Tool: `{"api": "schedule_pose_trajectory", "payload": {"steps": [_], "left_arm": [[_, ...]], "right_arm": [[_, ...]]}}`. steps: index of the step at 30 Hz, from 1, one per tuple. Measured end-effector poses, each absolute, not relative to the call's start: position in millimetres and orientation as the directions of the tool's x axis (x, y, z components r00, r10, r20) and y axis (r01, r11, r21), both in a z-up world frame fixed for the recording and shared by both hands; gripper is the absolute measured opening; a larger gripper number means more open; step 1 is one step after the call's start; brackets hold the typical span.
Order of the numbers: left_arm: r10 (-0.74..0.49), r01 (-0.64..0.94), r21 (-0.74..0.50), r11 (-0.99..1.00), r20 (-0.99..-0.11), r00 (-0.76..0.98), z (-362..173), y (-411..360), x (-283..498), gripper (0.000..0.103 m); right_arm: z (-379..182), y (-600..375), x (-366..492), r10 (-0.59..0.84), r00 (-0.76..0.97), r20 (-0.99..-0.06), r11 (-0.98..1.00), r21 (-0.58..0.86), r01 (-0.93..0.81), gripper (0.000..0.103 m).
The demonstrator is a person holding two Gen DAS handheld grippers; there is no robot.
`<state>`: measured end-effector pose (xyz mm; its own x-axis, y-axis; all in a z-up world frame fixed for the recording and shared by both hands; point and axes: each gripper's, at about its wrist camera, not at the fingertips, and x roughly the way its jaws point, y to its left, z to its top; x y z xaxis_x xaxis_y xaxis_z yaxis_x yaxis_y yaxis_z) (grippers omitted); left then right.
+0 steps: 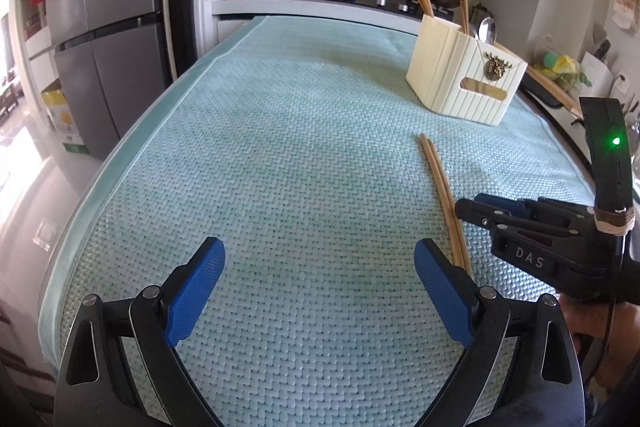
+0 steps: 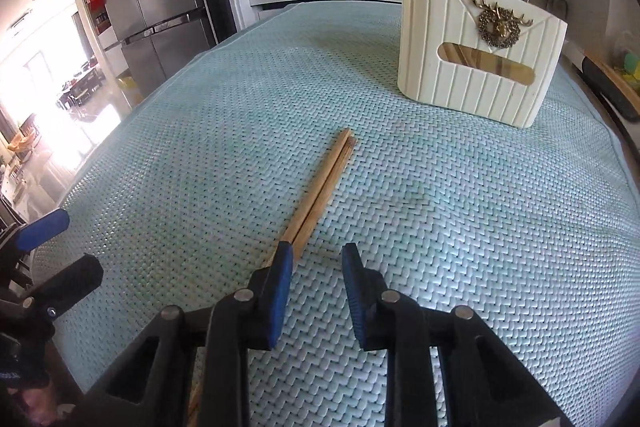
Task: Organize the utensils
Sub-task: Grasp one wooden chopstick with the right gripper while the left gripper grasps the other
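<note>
While the chopsticks [image 2: 320,191] lie on the mat, the right gripper's [image 2: 316,259] narrowly parted fingers pinch nothing.

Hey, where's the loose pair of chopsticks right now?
The chopsticks lie side by side on the green mat, nearer than the cream utensil holder; in the right wrist view their near end passes beside the right gripper.

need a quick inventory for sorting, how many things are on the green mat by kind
loose chopsticks lying on the mat: 2
cream utensil holder standing on the mat: 1
total: 3
The holder also has chopsticks and a spoon standing in it; their number can't be told.
</note>
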<state>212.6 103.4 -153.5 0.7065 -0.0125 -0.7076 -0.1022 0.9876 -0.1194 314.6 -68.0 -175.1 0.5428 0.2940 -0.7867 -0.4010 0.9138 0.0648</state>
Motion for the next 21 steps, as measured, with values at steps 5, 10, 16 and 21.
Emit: {"api": "schedule_pose_trajectory", "payload": {"steps": [5, 10, 16, 21], "left_arm": [[-0.013, -0.111, -0.125, 0.986, -0.72, 0.694, -159.3, 104.2, 213.7, 0.096], [-0.017, -0.108, -0.126, 0.986, -0.722, 0.692, -159.9, 102.4, 214.2, 0.096], [-0.008, -0.117, -0.122, 0.986, -0.726, 0.688, -161.0, 102.6, 212.8, 0.096], [-0.012, -0.115, -0.123, 0.986, -0.732, 0.681, -162.2, 99.4, 213.4, 0.096]], "right_arm": [[-172.9, -61.0, 311.0, 0.3, 0.525, -0.796, 0.908, 0.069, -0.414, 0.026], [-173.9, -48.8, 310.2, 0.281, 0.529, -0.801, 0.899, 0.026, -0.438, 0.025], [-175.8, -59.6, 309.9, 0.26, 0.53, -0.807, 0.901, 0.006, -0.433, 0.012], [-174.8, -73.1, 301.5, 0.223, 0.559, -0.799, 0.913, -0.031, -0.407, 0.01]]}}
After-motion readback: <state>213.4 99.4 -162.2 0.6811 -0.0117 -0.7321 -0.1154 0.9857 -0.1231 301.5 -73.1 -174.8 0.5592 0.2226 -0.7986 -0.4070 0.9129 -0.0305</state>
